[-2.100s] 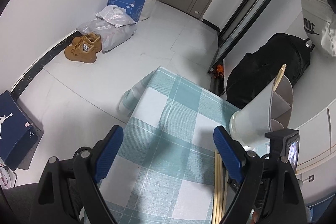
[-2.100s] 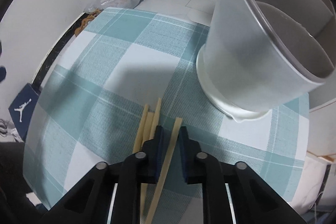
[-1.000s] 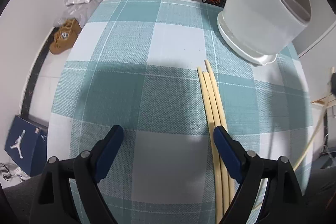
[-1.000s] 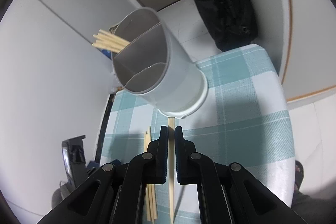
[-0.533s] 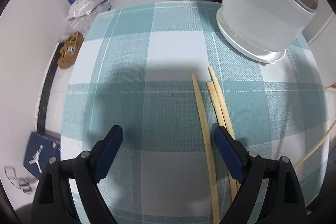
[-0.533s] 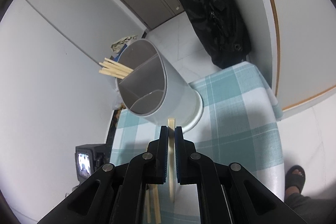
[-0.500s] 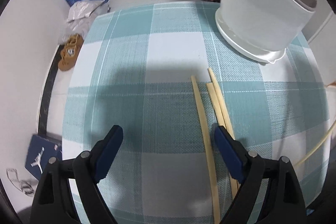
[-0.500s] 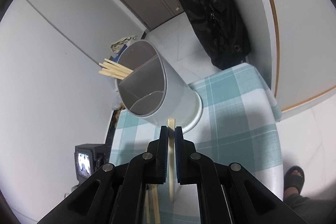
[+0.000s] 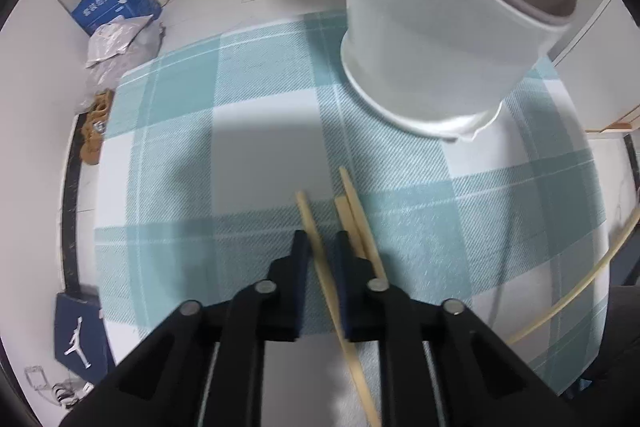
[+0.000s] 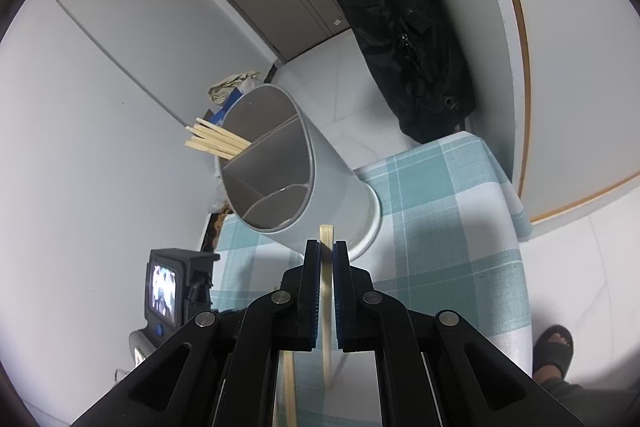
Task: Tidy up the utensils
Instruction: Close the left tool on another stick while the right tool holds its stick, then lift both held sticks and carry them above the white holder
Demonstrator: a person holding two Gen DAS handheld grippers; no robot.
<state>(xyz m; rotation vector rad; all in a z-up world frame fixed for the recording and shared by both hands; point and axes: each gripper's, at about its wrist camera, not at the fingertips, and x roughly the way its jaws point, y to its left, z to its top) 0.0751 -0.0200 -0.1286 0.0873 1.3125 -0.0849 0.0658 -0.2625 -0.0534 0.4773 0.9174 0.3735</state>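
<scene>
The left claw [image 9: 320, 243] is narrowed around a single chopstick [image 9: 316, 239] lying on the checked tabletop [image 9: 500, 219]; two more chopsticks [image 9: 356, 223] lie just beside it, toward the white divided holder [image 9: 432, 39] standing near the tabletop's far edge. The right claw [image 10: 327, 253] is raised, pinching a lifted chopstick [image 10: 325, 267] before the holder's rim. A bundle of chopsticks [image 10: 216, 141] sits in the holder's far compartment.
</scene>
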